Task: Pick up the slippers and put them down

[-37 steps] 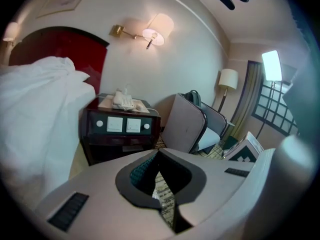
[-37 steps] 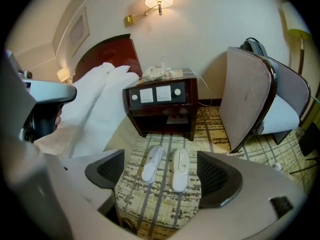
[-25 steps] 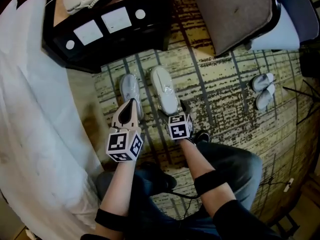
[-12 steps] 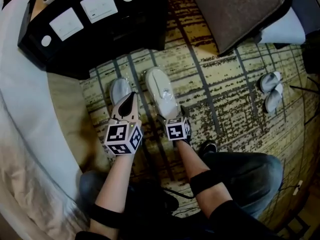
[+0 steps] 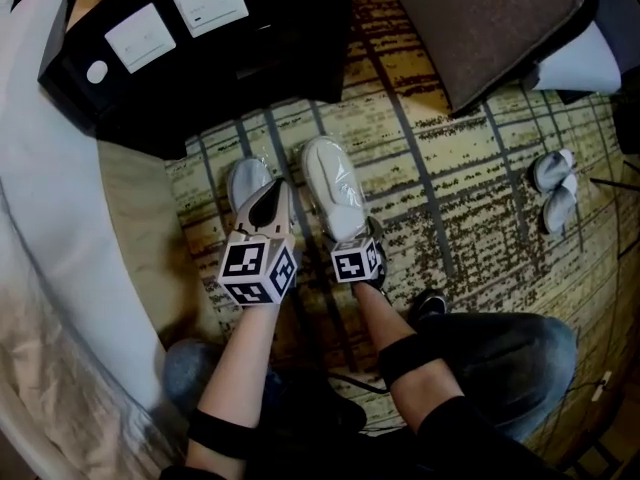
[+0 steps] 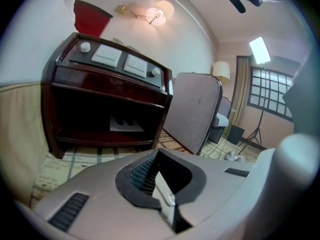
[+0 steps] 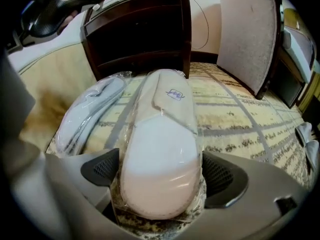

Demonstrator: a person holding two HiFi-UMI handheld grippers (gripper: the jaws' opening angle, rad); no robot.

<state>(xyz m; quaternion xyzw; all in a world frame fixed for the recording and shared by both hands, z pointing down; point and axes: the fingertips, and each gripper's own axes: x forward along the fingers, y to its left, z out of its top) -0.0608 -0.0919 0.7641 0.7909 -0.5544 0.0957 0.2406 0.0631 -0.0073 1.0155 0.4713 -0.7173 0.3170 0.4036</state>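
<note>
Two white slippers in clear plastic lie side by side on the patterned carpet in front of the nightstand. The right slipper (image 5: 335, 190) (image 7: 165, 134) rests on the carpet, its heel between the jaws of my right gripper (image 5: 350, 243) (image 7: 160, 176). Those jaws have just been opening and stand open, one pad on each side of the heel. The left slipper (image 5: 246, 180) (image 7: 92, 109) runs under my left gripper (image 5: 272, 196) (image 6: 162, 184). That gripper is shut, with a glossy sliver of the wrapped slipper pinched between its pads.
A dark nightstand (image 5: 200, 58) (image 6: 100, 99) stands just beyond the slippers. The bed (image 5: 60, 248) is to the left and a padded chair (image 5: 500, 28) to the right. Another pair of slippers (image 5: 555, 183) lies far right. The person's legs (image 5: 480, 368) are behind the grippers.
Both grippers have sunk toward the carpet with the slippers. The right slipper now lies on the carpet between wider jaws. The left gripper stays shut.
</note>
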